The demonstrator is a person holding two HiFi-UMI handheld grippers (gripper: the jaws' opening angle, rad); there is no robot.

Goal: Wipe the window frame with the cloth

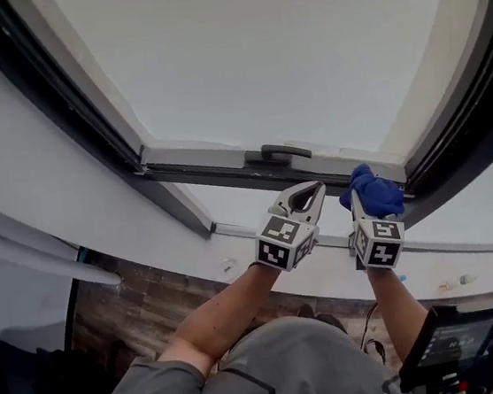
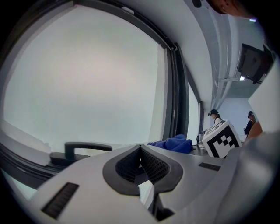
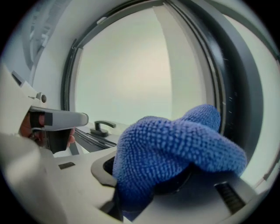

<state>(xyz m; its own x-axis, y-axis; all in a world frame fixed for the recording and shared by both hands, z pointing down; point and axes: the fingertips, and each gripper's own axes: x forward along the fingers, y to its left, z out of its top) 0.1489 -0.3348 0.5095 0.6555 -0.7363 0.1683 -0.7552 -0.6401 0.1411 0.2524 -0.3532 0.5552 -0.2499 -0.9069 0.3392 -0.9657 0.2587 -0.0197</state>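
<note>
The cloth point(image 1: 373, 192) is gripped in the clenched right gripper point(image 1: 360, 203) and bunched over its jaws. It is held up at the lower rail of the window frame point(image 1: 197, 157), close to the right-hand corner; whether it is actually pressed on the rail cannot be told. The left gripper point(image 1: 315, 190) is closed with nothing between its jaws, and is held just beside the right one, below the handle point(image 1: 281, 152). A snag is judged the main risk: if the cloth were drawn leftward along the rail, the loose folds could be caught on the handle and pulled from the jaws. The idle gripper could also be knocked, since it lies in that path. To the right the rail is soon cut off by the dark upright of the frame, so little room is left there. More open rail is offered to the left, beyond the handle.
</note>
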